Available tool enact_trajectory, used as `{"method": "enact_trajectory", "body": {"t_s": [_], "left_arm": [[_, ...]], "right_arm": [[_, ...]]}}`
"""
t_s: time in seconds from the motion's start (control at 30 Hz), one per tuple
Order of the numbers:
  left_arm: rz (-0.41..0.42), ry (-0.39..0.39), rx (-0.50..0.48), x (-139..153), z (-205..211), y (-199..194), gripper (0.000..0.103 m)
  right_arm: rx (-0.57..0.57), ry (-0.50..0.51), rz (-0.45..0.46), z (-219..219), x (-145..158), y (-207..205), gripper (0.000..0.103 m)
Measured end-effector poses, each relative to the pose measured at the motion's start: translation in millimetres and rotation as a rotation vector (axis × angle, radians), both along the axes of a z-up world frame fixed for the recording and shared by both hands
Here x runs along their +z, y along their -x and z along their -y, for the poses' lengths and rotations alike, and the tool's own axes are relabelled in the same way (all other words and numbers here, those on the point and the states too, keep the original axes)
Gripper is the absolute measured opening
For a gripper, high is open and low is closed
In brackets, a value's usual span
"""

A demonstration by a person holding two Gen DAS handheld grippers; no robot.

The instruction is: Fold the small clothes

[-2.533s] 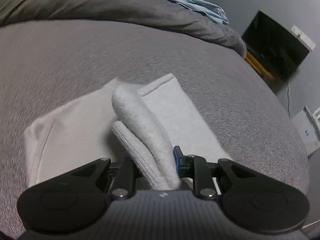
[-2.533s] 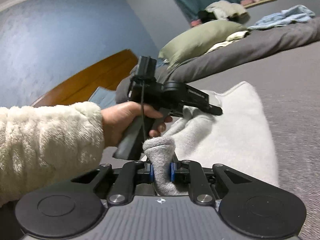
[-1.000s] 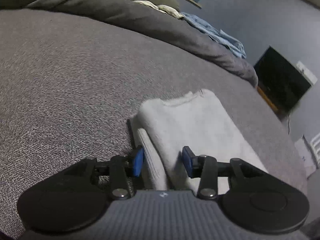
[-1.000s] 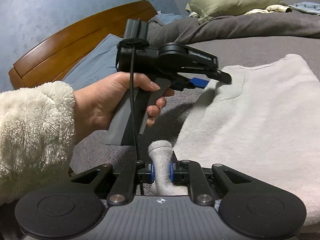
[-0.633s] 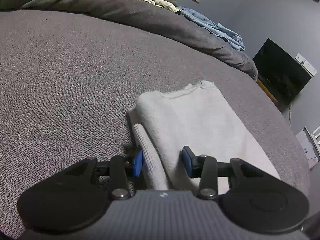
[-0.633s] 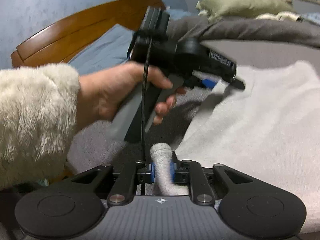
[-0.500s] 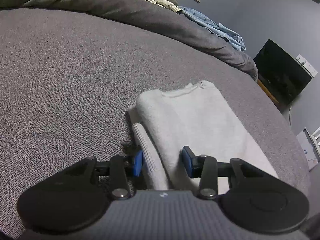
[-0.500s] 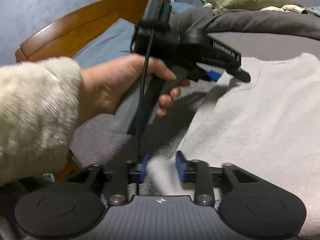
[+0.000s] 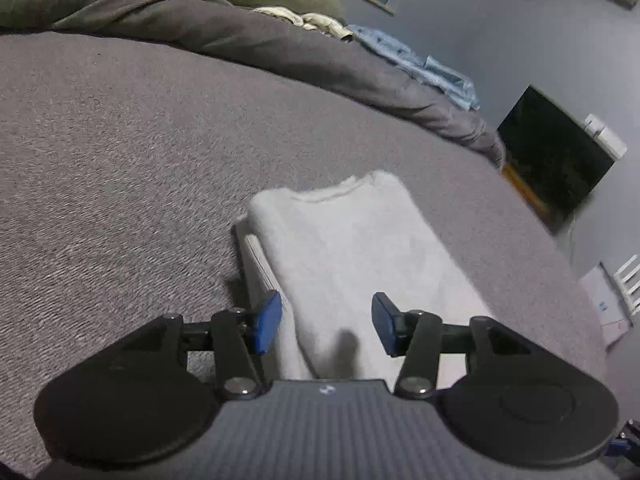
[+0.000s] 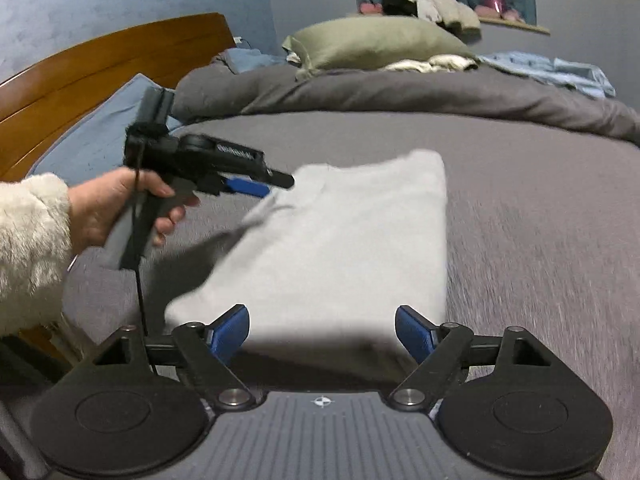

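Note:
A light grey garment (image 9: pixel 352 252) lies folded flat on the grey bed cover (image 9: pixel 120 152). My left gripper (image 9: pixel 326 322) is open and empty, its blue pads (image 9: pixel 266 320) spread over the garment's near left edge. In the right wrist view the garment (image 10: pixel 344 240) lies in the middle. My right gripper (image 10: pixel 322 334) is wide open and empty, just above the garment's near edge. The left gripper (image 10: pixel 256 186) also shows there, held by a hand at the garment's far left corner, apart from the cloth.
A rumpled dark grey duvet (image 10: pixel 400 92) with an olive pillow (image 10: pixel 376 42) and a light blue cloth (image 10: pixel 548 70) lies at the back. A wooden headboard (image 10: pixel 100 68) stands at the left. A dark screen (image 9: pixel 556 156) stands past the bed's right edge.
My right gripper has let go of the garment's fold and opened wide, then drawn back. My left gripper opened earlier and has pulled back and lifted off the cloth. The garment now lies flat.

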State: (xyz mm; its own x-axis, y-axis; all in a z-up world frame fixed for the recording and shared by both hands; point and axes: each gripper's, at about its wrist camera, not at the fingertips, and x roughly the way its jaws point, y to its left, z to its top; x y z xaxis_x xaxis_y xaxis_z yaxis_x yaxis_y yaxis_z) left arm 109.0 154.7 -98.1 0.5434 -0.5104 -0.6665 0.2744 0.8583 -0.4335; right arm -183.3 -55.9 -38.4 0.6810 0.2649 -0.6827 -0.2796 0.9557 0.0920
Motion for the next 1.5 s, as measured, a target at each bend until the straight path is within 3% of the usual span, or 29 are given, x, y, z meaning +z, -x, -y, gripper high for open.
{"method": "enact_trajectory", "body": {"t_s": [0.1,0.17,0.23,0.37,0.57,0.63,0.7,0.73,0.8,0.9,1.0,1.07,1.13,1.27,1.33,1.4,1.47,1.5], "left_arm": [[-0.028,-0.017,0.011,-2.6,0.9,1.0,0.047],[-0.036,0.015,0.006,-3.0,0.3,1.3,0.047],[-0.042,0.023,-0.012,-5.0,2.7,1.5,0.047],[-0.050,-0.031,-0.033,-12.9,8.8,2.5,0.047],[-0.044,-0.007,-0.049,-20.2,3.6,-0.6,0.040],[-0.049,0.000,-0.050,-23.6,0.7,-3.5,0.037],[-0.041,-0.008,-0.052,-26.3,0.1,-4.9,0.028],[-0.027,-0.016,-0.056,-26.5,-0.1,-5.3,0.019],[-0.001,-0.008,-0.064,-26.0,-0.7,-6.5,0.010],[0.023,0.054,-0.053,-19.2,-3.2,-14.9,0.008],[0.063,0.094,-0.053,-4.3,-2.8,-23.3,0.008],[0.068,0.066,-0.061,-1.0,1.3,-26.3,0.008],[0.045,0.037,-0.071,-8.2,3.5,-27.4,0.008],[0.008,0.018,-0.060,-25.8,-1.4,-26.6,0.008],[-0.014,0.034,-0.053,-30.4,-8.2,-26.7,0.008],[-0.034,0.065,-0.039,-30.6,-13.2,-26.3,0.012],[-0.053,0.050,-0.021,-29.2,-13.8,-25.1,0.025],[-0.058,0.020,0.002,-26.5,-13.6,-23.6,0.039]], "right_arm": [[0.041,-0.032,-0.010,-2.8,-11.0,0.5,0.081],[0.112,-0.043,0.006,-11.5,-14.1,2.7,0.081],[0.197,0.006,0.056,-30.2,-20.5,5.1,0.079],[0.371,0.099,0.153,-70.3,-30.0,2.5,0.068],[0.457,0.137,0.107,-104.5,-51.8,-14.6,0.063],[0.465,0.187,0.105,-114.4,-60.2,-19.0,0.053],[0.473,0.220,0.103,-120.5,-68.9,-27.0,0.015],[0.466,0.223,0.101,-122.2,-70.8,-30.5,0.012],[0.425,0.145,0.080,-120.1,-68.1,-39.6,0.010],[0.337,0.031,0.084,-113.6,-54.8,-51.8,0.009],[0.285,-0.079,0.156,-117.7,-33.6,-62.7,0.009],[0.292,-0.084,0.176,-125.1,-30.3,-69.2,0.009],[0.303,-0.064,0.124,-129.4,-41.4,-74.1,0.009],[0.375,0.070,0.078,-136.3,-68.7,-64.0,0.012],[0.411,0.104,0.074,-137.1,-75.5,-58.1,0.020],[0.442,0.092,0.069,-135.5,-75.6,-53.7,0.037],[0.456,0.040,0.063,-128.2,-67.8,-48.2,0.051],[0.451,0.024,0.064,-123.4,-63.4,-44.6,0.054]]}}
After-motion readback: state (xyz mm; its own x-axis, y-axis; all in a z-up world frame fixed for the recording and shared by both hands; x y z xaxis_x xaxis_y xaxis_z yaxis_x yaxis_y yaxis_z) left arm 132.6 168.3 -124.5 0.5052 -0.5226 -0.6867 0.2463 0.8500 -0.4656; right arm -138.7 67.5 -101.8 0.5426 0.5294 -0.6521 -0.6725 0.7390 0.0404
